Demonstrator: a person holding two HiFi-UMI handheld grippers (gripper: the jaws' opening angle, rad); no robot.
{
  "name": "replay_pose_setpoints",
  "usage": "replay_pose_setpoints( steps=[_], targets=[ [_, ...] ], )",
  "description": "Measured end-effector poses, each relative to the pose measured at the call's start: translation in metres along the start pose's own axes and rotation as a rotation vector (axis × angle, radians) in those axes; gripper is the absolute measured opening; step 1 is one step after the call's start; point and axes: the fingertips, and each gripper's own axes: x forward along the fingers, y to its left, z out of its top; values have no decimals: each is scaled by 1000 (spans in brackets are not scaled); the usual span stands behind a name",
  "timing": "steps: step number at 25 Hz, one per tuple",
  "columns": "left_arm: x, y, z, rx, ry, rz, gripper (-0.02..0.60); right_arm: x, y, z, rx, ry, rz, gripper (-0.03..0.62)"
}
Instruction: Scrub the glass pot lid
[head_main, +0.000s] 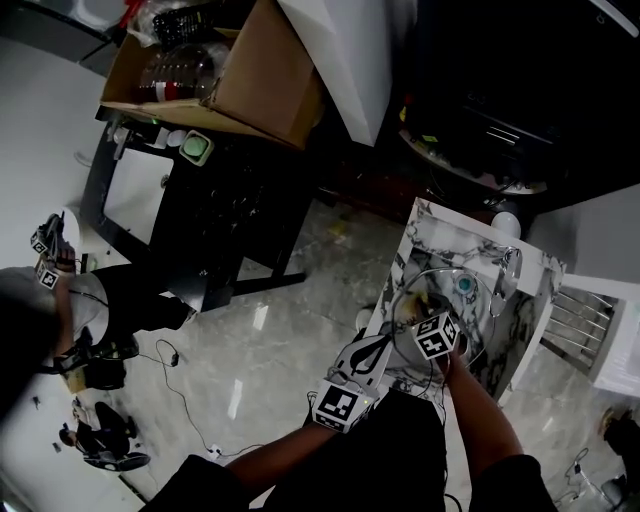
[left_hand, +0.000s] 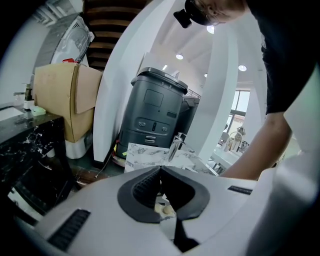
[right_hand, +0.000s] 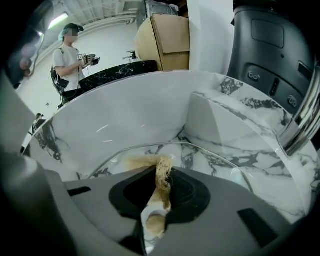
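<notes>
My right gripper (right_hand: 161, 169) has its jaws clamped on a tan, stringy scrubber (right_hand: 163, 181). The frayed end pokes out past the jaw tips. That end lies against the near rim of the glass pot lid (right_hand: 216, 168), and a brownish smear shows on the glass just left of it.

The lid sits in the marble-patterned sink (right_hand: 125, 115). From the head view it is a clear round disc in the basin with a small knob near its middle. A shiny faucet (right_hand: 301, 122) rises at the right edge of the right gripper view, above the sink's far corner.

My left gripper (left_hand: 160, 168) has its jaws together at the tips, with nothing gripped between them. In the head view it is at the sink's near edge, just left of the right gripper and apart from the lid. Its own camera looks over the sink's rim towards a dark grey bin (left_hand: 155, 112) behind it.

Off to the left stands a black table (head_main: 215, 200) with a cardboard box (head_main: 265, 75) on it. Another person (right_hand: 70, 57) stands beyond that, holding a pair of grippers.
</notes>
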Motion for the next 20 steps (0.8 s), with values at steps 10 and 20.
replay_pose_setpoints(
  steps=[10, 20],
  targets=[
    [3, -16, -7, 25, 42, -22, 17, 0, -26, -4, 89, -33, -50, 67],
    [6, -18, -6, 44, 53, -22, 17, -5, -60, -18, 191, -43, -121, 67]
  ],
)
